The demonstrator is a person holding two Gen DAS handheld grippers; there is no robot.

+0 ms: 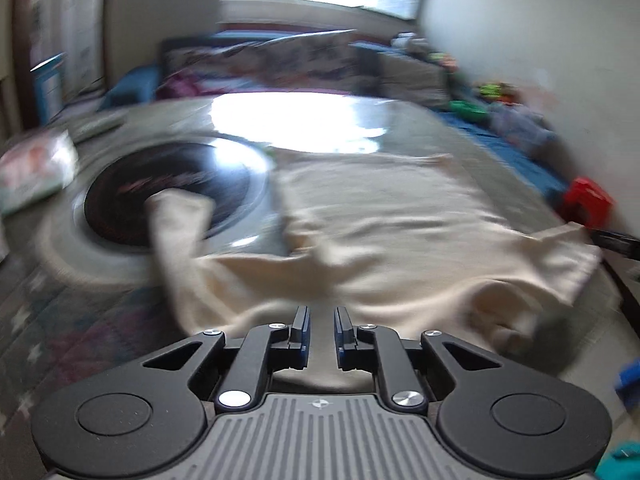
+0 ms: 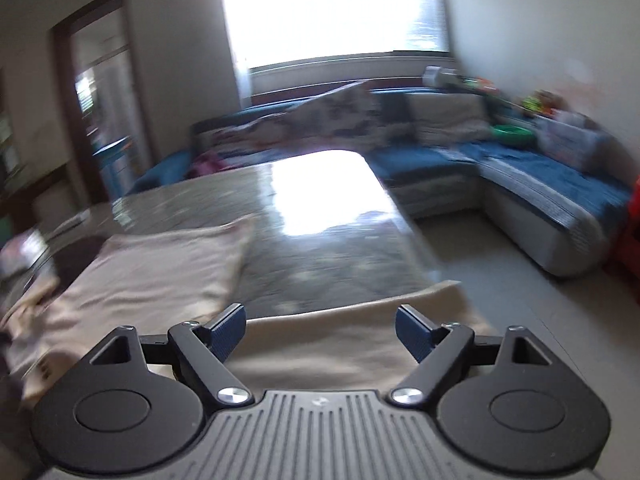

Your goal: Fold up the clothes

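A cream garment [image 1: 380,220] lies spread over the glossy grey table [image 1: 420,128], with one sleeve [image 1: 180,220] flopped onto a dark round plate. My left gripper [image 1: 322,320] hovers just above the garment's near edge, its jaws a narrow gap apart with nothing clamped between them. In the right wrist view the same cream garment [image 2: 160,272] lies to the left, and a near fold of it runs under my right gripper [image 2: 320,320]. That gripper is wide open and holds nothing. Both views are blurred by motion.
A dark round plate [image 1: 168,192] in a silver ring is set into the table's left half. A printed box [image 1: 36,168] sits at the far left. A blue and grey corner sofa [image 2: 520,168] stands behind and to the right. A red stool [image 1: 588,200] is by the wall.
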